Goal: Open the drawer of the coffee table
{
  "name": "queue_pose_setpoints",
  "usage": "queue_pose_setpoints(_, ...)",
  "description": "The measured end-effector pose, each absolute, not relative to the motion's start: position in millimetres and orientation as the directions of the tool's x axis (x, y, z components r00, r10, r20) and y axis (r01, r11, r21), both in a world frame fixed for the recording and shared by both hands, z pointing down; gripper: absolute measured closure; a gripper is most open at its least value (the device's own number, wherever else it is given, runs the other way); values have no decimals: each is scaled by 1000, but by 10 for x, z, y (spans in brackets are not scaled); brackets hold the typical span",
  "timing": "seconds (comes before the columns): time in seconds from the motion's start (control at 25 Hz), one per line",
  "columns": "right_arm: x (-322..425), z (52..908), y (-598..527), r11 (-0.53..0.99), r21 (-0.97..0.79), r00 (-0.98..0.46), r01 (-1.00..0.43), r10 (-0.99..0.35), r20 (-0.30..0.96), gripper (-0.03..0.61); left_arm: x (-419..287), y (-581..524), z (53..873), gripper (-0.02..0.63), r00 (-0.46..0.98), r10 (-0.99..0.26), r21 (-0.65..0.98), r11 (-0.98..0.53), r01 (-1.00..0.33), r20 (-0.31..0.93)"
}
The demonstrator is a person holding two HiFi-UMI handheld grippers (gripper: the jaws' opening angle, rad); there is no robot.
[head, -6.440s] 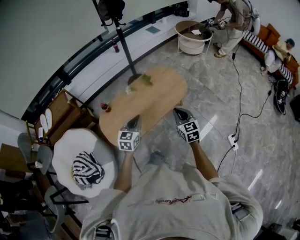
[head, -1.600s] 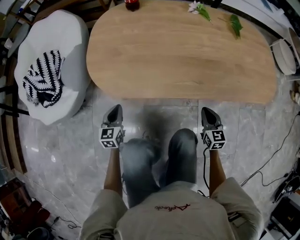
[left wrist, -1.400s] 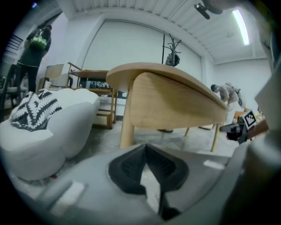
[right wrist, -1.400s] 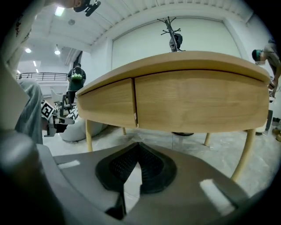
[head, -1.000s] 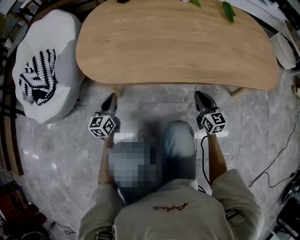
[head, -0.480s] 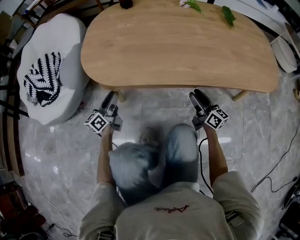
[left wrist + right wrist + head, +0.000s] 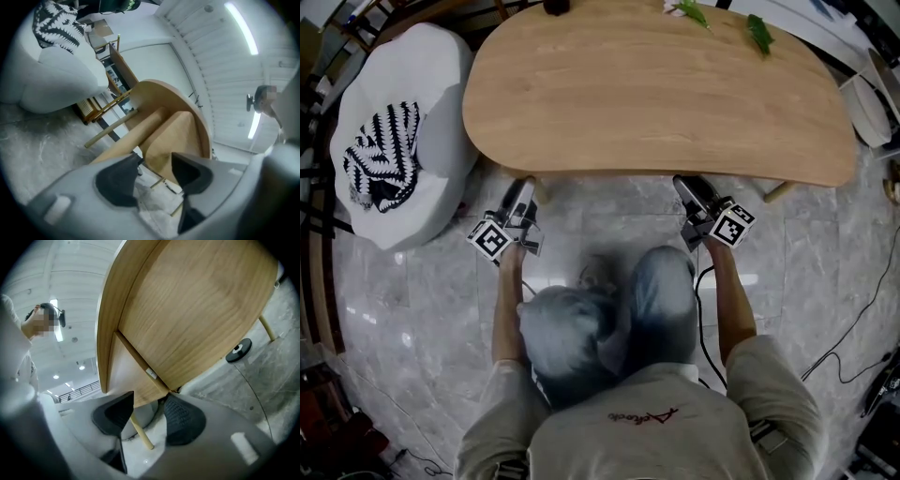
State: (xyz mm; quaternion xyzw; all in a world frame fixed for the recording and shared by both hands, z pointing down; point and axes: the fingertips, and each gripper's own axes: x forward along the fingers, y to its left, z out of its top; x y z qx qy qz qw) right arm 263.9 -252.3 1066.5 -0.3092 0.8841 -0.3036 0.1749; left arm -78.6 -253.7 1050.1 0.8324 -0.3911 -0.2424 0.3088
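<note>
Wooden coffee table (image 7: 656,94); drawer (image 7: 176,136) shut; contents hidden.

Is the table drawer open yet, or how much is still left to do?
Not yet. Done: the left tongs and right tongs are at the coffee table's near edge. In hand: both have just been opening, pinching nothing yet. Left: grip and pull; nothing sticks out from under the top.
</note>
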Motion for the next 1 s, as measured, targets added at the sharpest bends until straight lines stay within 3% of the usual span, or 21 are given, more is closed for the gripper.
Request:
queue_pose_setpoints(0.32,2676,10684,-2484,617,-672,-746,-408,-650,-144,440,-785,-2488,10476,422,578,-797,697,-516,-499,-176)
queue_pose_setpoints(1.0,2708,10719,-1738,656,-642,-783,-397,-607,-136,465,-746,-1741,10458,416,571,-805,686,-507,-521,-162)
